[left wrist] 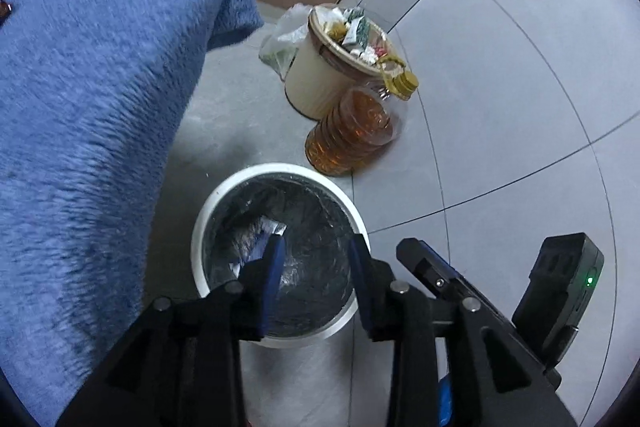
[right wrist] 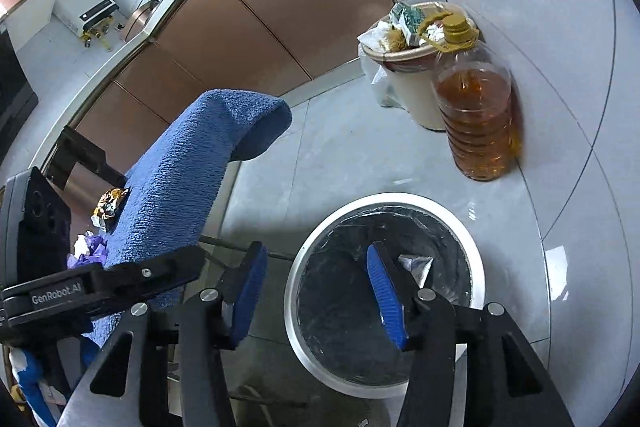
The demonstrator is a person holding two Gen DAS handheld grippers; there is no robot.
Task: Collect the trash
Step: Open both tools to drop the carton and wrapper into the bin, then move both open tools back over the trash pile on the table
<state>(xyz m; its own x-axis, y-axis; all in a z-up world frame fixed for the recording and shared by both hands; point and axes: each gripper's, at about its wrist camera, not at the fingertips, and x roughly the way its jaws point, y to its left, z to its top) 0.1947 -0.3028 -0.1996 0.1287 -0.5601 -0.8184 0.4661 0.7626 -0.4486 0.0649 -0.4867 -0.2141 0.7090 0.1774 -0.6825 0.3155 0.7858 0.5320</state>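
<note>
**Both grippers empty over the bin; loose trash lies off to the left**

The left gripper [left wrist: 316, 267] and right gripper [right wrist: 316, 291] hang agape, holding nothing, above the white bin [right wrist: 472, 251], where a silver wrapper [right wrist: 418, 267] lies. Remaining crumpled wrappers [right wrist: 108, 205] sit left, beyond the blue towel [right wrist: 180, 195], likelier the left gripper's reach.

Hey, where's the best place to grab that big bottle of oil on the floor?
Probably by the yellow handle at the neck of the oil bottle, coming from above. The bottle stands upright, its ribbed body looks too wide for the fingers, and the cream bin crowds one side.
</note>
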